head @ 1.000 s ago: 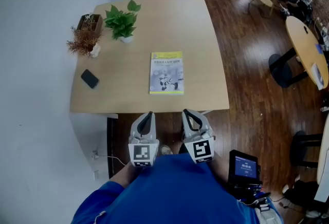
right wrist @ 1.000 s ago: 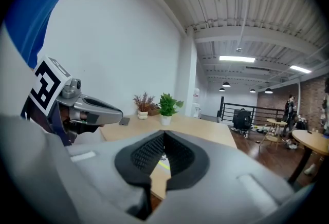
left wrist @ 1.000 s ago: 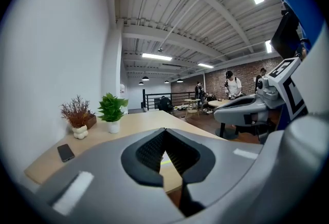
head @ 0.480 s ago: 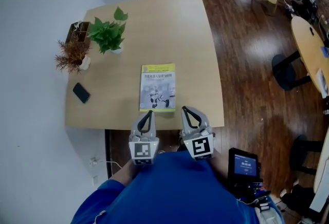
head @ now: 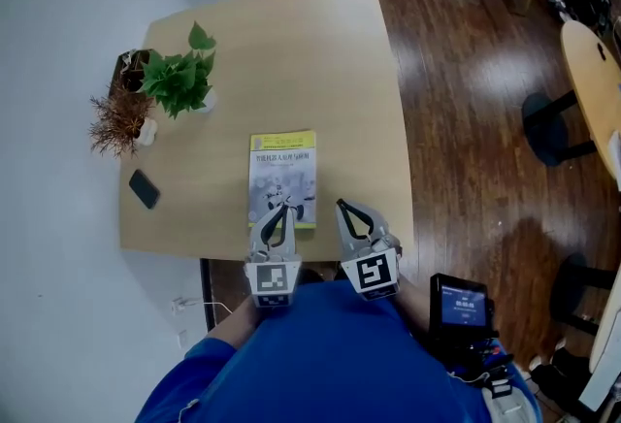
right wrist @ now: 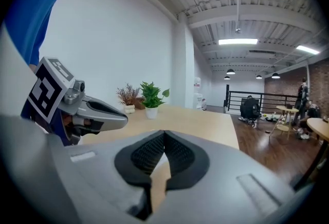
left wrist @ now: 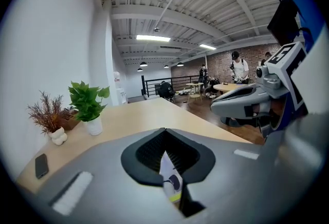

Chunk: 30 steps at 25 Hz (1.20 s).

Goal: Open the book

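Yellow-topped book (head: 282,174) lies shut; the closed, empty left gripper (head: 281,211) and right gripper (head: 343,208) could shove it along the counter (head: 291,52) rather than lift its cover.

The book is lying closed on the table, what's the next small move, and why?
Probably slide the right gripper left to the right edge of the closed yellow-trimmed book on the light wooden table. Its jaws are shut and empty beside the book, so the tip could likely wedge under the cover.
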Available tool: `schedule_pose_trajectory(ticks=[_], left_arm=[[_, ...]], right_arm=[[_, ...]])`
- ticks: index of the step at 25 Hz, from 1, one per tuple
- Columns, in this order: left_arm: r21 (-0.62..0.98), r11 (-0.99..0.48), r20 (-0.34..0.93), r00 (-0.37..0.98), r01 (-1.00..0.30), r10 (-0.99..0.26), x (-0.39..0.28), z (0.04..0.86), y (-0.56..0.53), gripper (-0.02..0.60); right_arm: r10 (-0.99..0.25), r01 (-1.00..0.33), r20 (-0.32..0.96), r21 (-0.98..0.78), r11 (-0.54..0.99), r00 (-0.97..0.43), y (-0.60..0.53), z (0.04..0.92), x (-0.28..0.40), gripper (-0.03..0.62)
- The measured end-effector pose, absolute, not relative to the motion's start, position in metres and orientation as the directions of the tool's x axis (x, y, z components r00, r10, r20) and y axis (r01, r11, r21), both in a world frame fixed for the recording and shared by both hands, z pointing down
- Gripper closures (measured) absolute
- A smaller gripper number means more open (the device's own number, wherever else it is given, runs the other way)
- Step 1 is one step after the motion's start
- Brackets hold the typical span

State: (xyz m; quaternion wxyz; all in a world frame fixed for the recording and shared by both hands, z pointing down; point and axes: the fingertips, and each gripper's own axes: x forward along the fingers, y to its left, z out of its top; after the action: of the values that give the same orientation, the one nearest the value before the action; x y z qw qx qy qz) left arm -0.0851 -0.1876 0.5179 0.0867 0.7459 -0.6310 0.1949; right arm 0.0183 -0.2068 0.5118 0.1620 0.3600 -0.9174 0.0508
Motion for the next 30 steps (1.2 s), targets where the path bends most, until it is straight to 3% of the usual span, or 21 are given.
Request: schedule_pose_trajectory(ticks=[26, 30], left_arm=[[-0.066, -0.304, 0.653, 0.189, -0.95, -0.733, -0.058, 0.62, -0.254, 0.574], [-0.118, -0.317, 0.675, 0.158, -0.941, -0.72, -0.063, 0.629, -0.258, 0.574]], right_arm=[[-0.584, -0.702, 0.509, -0.059, 0.709, -0.633, -0.266, 0.59, 0.016, 0.591], [-0.59, -0.708, 0.503, -0.066, 0.703, -0.632, -0.273, 0.595, 0.015, 0.591]])
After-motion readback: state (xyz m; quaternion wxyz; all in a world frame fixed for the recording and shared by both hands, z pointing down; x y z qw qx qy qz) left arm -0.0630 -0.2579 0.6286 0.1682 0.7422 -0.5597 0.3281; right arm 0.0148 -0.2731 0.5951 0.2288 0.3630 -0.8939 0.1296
